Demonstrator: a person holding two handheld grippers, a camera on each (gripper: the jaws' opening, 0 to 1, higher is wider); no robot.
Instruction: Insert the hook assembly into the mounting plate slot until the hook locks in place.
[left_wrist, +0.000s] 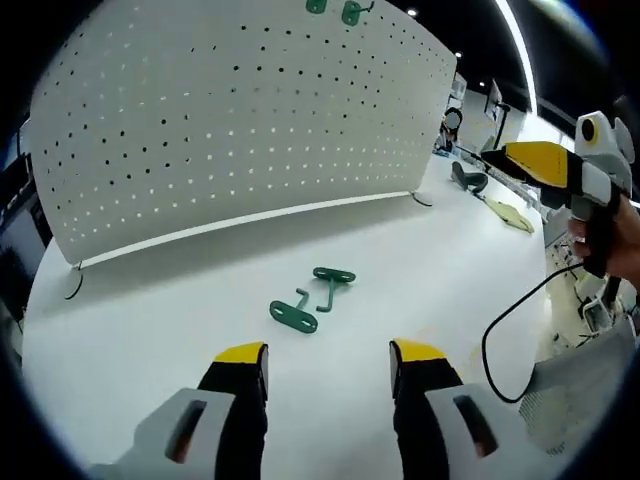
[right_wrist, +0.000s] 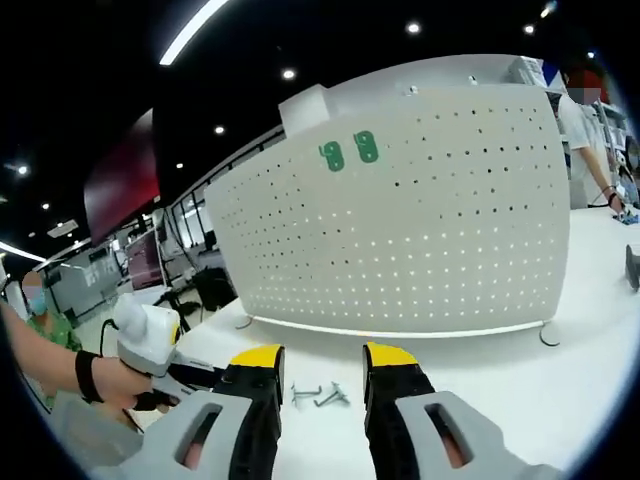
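Green hooks (left_wrist: 312, 297) before white pegboard (left_wrist: 240, 120)

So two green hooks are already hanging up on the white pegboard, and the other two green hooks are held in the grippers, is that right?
Not quite. Two green hooks do hang high on the white pegboard, but the other two hooks lie loose on the white table, as the left gripper view shows. The left gripper and the right gripper are both open and hold nothing.

Two green hooks (left_wrist: 312, 295) lie loose on the white bench (left_wrist: 150, 330), near the upright white pegboard (left_wrist: 240, 120) carrying two more hooks
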